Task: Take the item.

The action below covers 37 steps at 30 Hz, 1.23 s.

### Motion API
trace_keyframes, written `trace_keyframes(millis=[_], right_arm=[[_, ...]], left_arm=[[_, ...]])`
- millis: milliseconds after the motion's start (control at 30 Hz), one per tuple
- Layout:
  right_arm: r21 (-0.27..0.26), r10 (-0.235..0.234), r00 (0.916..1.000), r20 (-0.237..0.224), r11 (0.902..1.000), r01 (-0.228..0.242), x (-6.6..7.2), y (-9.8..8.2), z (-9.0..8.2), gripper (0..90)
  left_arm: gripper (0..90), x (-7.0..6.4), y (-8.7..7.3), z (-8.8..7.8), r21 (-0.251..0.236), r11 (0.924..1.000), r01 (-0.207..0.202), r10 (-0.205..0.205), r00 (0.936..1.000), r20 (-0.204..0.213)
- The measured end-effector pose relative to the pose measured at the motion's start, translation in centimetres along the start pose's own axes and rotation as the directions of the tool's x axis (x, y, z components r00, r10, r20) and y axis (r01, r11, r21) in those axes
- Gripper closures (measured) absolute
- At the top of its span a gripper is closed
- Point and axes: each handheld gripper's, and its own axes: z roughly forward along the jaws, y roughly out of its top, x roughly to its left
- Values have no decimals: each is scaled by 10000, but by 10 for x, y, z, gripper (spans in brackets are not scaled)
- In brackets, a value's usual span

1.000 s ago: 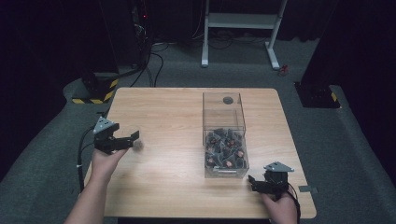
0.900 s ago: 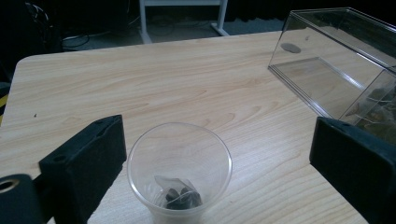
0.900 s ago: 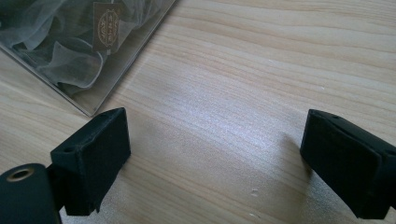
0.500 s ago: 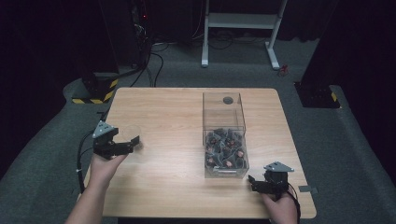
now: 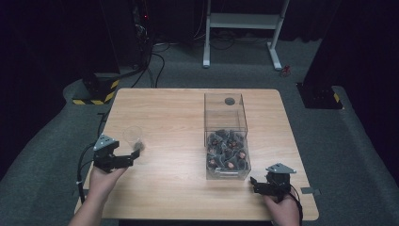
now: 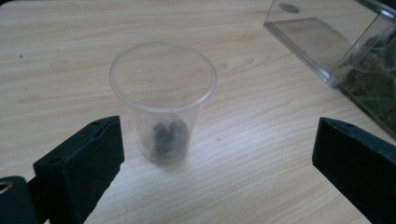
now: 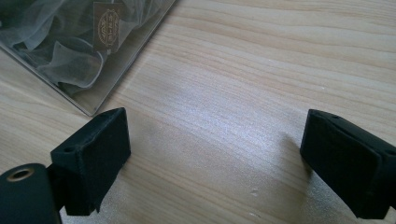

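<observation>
A clear plastic cup point(image 6: 163, 100) stands upright on the wooden table point(image 5: 174, 117), with a small dark lump at its bottom. In the high view the cup point(image 5: 133, 137) is at the table's left, just beyond my left gripper point(image 5: 134, 155). The left gripper point(image 6: 215, 163) is open, its jaws wide apart, and the cup stands ahead of them, nearer the left jaw. A clear rectangular box point(image 5: 226, 136) sits right of centre, its near half full of small dark netted packets point(image 5: 227, 150). My right gripper point(image 5: 254, 182) is open at the front right, close to the box's near corner point(image 7: 88, 109).
The box's far half is bare apart from a dark round spot point(image 5: 229, 100). Bare wood lies between the cup and the box. Beyond the table are black cables, a white stand's legs point(image 5: 240, 47) and dark floor.
My left gripper has drawn back toward the table's front left edge and lowered. The cup now stands free on the table ahead of it. The right gripper has stayed put.
</observation>
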Motion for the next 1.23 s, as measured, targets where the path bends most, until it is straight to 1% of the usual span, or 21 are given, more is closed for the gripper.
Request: trace_keyframes(millis=[33,67,167,200,233,267,333,367,400,433,467,500,600,667,767,833,867,933,1000,1100,1233], right_arm=[[-2,-4,10000,-1,10000,4,0,0,0,82],[-2,-4,10000,-1,10000,4,0,0,0,82],[-2,-1,10000,1,10000,1,0,0,0,83],[-2,-2,10000,1,10000,2,0,0,0,83],[-1,0,10000,2,10000,0,0,0,0,83],[-1,0,10000,2,10000,0,0,0,0,83],[-1,0,10000,2,10000,0,0,0,0,83],[-3,-1,10000,2,10000,1,0,0,0,83],[-2,0,10000,3,10000,0,0,0,0,83],[-1,-1,10000,2,10000,1,0,0,0,83],[-1,-1,10000,2,10000,1,0,0,0,83],[-2,1,10000,2,10000,-1,0,0,0,82],[-2,0,10000,2,10000,0,0,0,0,83],[-3,-1,10000,3,10000,1,0,0,0,83],[-2,4,10000,3,10000,-4,0,0,0,83],[-1,5,10000,4,10000,-5,0,0,0,83],[-2,5,10000,7,10000,-5,0,0,0,83],[-1,4,10000,5,10000,-4,0,0,0,83],[-1,3,10000,5,10000,-3,0,0,0,83],[4,5,10000,1,10000,-5,0,0,0,82],[6,7,10000,6,10000,-7,0,0,0,82]], left_arm=[[29,0,-7,0,136,9999,19,-19,10000,0],[30,0,-7,0,136,9999,19,-19,10000,0],[36,-1,-20,4,474,9989,51,-54,10000,55],[37,-1,-20,4,474,9989,51,-54,10000,55],[37,-1,-26,5,649,9979,75,-81,9999,90],[38,-1,-26,5,649,9979,75,-81,9999,90],[40,-2,-32,7,826,9966,45,-55,9999,118],[41,-2,-39,10,1100,9939,10,-22,9999,108],[42,-2,-39,10,1100,9939,10,-22,9999,108],[44,-3,-46,12,1359,9907,-51,54,10000,-18],[45,-3,-46,12,1359,9907,-51,54,10000,-18],[46,-4,-53,15,1643,9863,-175,204,9997,-159],[46,-6,-61,19,1997,9791,-376,441,9986,-285],[46,-7,-64,20,2053,9778,-424,502,9982,-329],[45,-11,-75,23,2292,9702,-783,950,9935,-625],[41,-11,-76,22,2328,9692,-802,974,9932,-632],[38,-10,-77,21,2256,9711,-778,931,9940,-580],[40,-12,-79,21,2271,9693,-944,1123,9914,-669],[40,-13,-80,21,2244,9697,-960,1132,9915,-649],[40,-14,-82,19,2110,9729,-949,1116,9914,-687],[40,-14,-83,19,2079,9734,-959,1122,9913,-683]])
